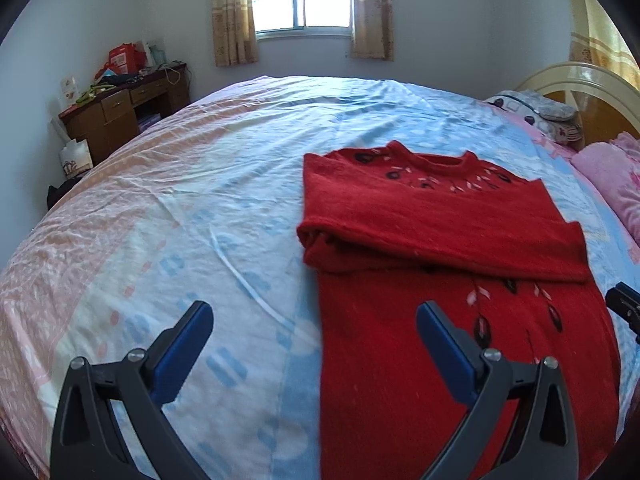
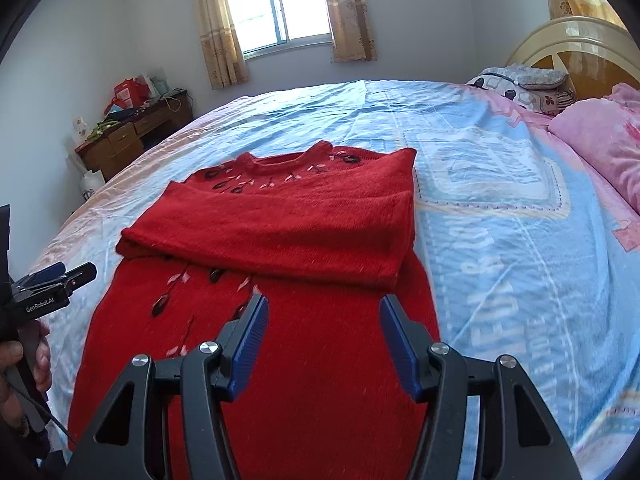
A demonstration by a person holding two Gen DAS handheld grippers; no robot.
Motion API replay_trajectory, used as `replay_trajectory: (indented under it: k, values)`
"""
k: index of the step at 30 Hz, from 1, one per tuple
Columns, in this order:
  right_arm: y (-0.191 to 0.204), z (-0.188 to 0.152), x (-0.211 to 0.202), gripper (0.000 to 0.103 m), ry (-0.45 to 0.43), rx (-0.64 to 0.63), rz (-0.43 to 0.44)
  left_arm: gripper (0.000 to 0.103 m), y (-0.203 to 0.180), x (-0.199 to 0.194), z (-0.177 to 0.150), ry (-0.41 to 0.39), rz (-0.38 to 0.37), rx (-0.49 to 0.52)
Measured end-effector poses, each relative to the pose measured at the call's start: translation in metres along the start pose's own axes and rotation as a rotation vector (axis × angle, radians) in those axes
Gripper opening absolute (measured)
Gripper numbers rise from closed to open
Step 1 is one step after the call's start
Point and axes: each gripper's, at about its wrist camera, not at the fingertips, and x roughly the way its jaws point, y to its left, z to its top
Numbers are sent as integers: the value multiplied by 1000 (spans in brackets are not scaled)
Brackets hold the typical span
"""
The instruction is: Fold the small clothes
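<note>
A red knitted sweater (image 1: 440, 216) (image 2: 280, 224) with dark and pink embroidery lies flat on the bed. Both sleeves are folded across its chest, and its collar points toward the window. My left gripper (image 1: 314, 314) hovers open over the sweater's lower left edge, one finger above the sheet, the other above the red knit. Nothing is between its blue pads. My right gripper (image 2: 324, 310) hangs open above the sweater's lower right part, holding nothing. The left gripper (image 2: 60, 276) also shows at the left edge of the right wrist view, held by a hand (image 2: 36, 356).
The bed's blue and pink sheet (image 1: 200, 200) spreads wide to the left. Pink pillows (image 2: 600, 144) and a patterned pillow (image 2: 520, 88) lie by the headboard (image 2: 580, 48) on the right. A cluttered wooden desk (image 1: 120, 112) stands by the far left wall.
</note>
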Motion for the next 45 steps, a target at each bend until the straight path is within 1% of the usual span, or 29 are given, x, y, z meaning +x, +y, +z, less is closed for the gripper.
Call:
replay_trajectory:
  k: [10, 13, 21, 23, 34, 40, 42, 45]
  values:
    - [4, -23, -16, 59, 21, 14, 1, 103, -1, -19, -20, 4, -19, 15]
    - [5, -30, -20, 59, 30, 7, -5, 103, -2, -24, -28, 14, -25, 33]
    - [5, -56, -38, 59, 100, 0, 3, 103, -4, -43, -53, 55, -52, 99]
    - [4, -63, -43, 59, 111, -6, -7, 103, -3, -47, -59, 65, -50, 114]
    - [-8, -93, -77, 59, 117, -14, -42, 103, -1, -69, -78, 73, -68, 144]
    - [-17, -108, -81, 60, 121, 12, -59, 103, 1, -68, -94, 150, -135, 98]
    - [-20, -114, -81, 60, 116, 22, -63, 103, 3, -70, -99, 164, -148, 77]
    - [-27, -118, -83, 60, 106, 43, -81, 96, 9, -72, -104, 191, -199, 26]
